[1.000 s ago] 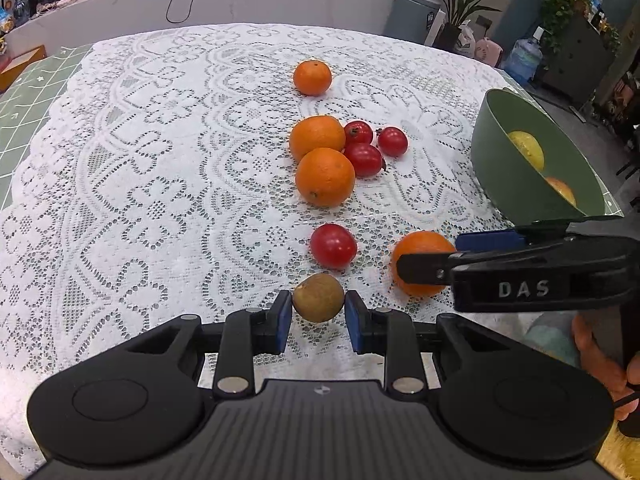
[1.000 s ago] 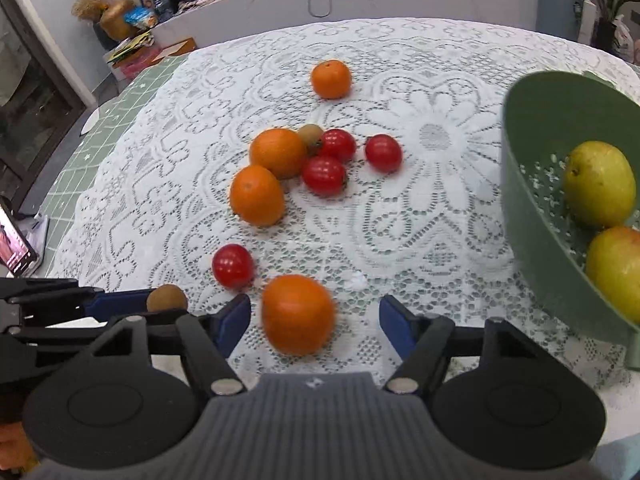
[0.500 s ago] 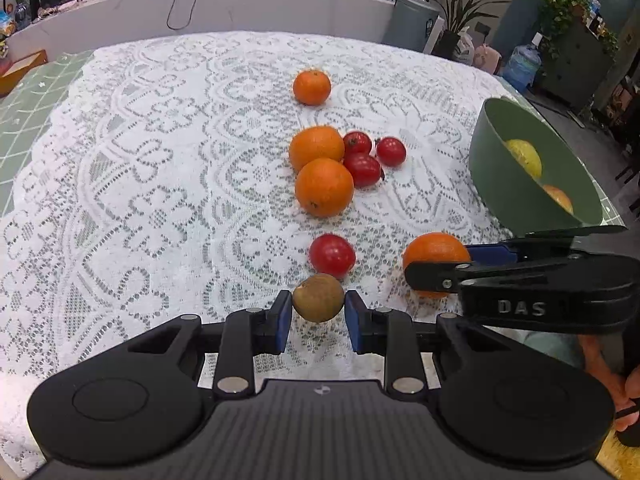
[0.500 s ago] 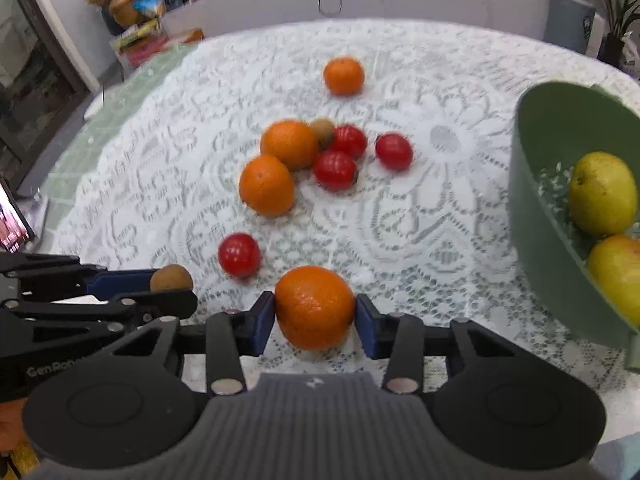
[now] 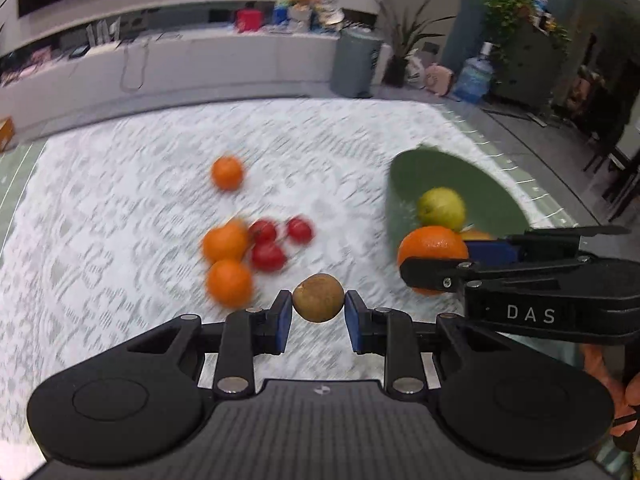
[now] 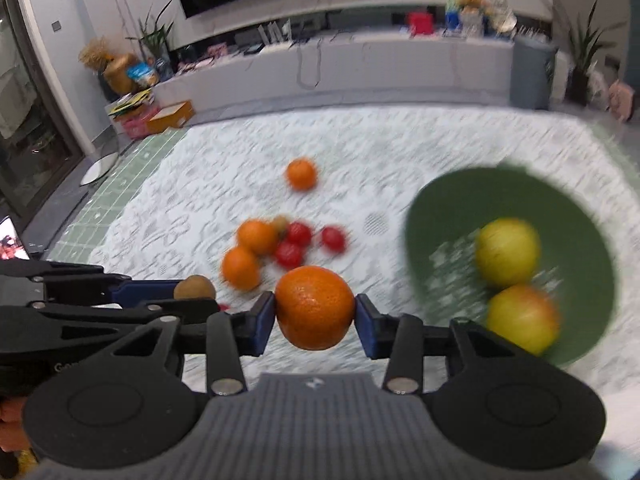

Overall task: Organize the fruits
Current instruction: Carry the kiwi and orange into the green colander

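Note:
My left gripper (image 5: 319, 317) is shut on a brown kiwi (image 5: 318, 298) and holds it above the lace cloth. My right gripper (image 6: 315, 322) is shut on an orange (image 6: 315, 306), also lifted; it shows in the left wrist view (image 5: 432, 250) too. The green bowl (image 6: 576, 204) stands to the right with a yellow-green fruit (image 6: 507, 252) and a yellow-red fruit (image 6: 522, 318) inside. On the cloth lie two oranges (image 5: 226, 242), three tomatoes (image 5: 267, 256) and a far small orange (image 5: 227, 173).
A white lace cloth (image 5: 120, 208) covers the table, with green mat (image 6: 120, 184) at the left edge. Another small kiwi (image 6: 280, 224) sits behind the orange cluster. A low white counter (image 6: 360, 68) runs behind the table.
Both grippers have lifted up off the table with their fruits. The view now tilts up and is blurred by motion. The lone near tomato is almost hidden.

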The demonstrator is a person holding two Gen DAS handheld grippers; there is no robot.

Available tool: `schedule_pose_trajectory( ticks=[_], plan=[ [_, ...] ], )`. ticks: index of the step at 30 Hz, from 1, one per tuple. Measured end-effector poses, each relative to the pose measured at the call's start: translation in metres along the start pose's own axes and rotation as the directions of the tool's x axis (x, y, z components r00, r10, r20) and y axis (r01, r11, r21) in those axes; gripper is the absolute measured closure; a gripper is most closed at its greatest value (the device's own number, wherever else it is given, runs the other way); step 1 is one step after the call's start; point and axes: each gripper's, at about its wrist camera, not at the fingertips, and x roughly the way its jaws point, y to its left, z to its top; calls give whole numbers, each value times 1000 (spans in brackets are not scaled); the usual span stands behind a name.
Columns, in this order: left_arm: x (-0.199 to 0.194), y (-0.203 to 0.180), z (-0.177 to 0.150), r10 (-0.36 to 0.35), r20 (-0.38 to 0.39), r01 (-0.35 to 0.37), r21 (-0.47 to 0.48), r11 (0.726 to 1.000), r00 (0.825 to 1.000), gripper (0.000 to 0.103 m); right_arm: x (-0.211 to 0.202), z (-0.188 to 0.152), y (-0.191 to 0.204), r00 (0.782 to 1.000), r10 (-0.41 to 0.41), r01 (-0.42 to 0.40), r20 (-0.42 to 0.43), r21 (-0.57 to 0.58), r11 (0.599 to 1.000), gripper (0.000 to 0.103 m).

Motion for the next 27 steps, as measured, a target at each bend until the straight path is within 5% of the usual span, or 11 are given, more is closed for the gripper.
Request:
schedule_pose_trajectory(
  ticks=[14, 27],
  plan=[
    [47, -83, 53, -94, -14, 95, 189, 977, 995, 72, -28, 26, -98, 983, -184, 184, -20, -1, 983, 63],
    [99, -111, 64, -78, -107, 104, 264, 959, 991, 72, -1, 31, -136, 949, -300, 291, -92, -102, 951, 63]
  ],
)
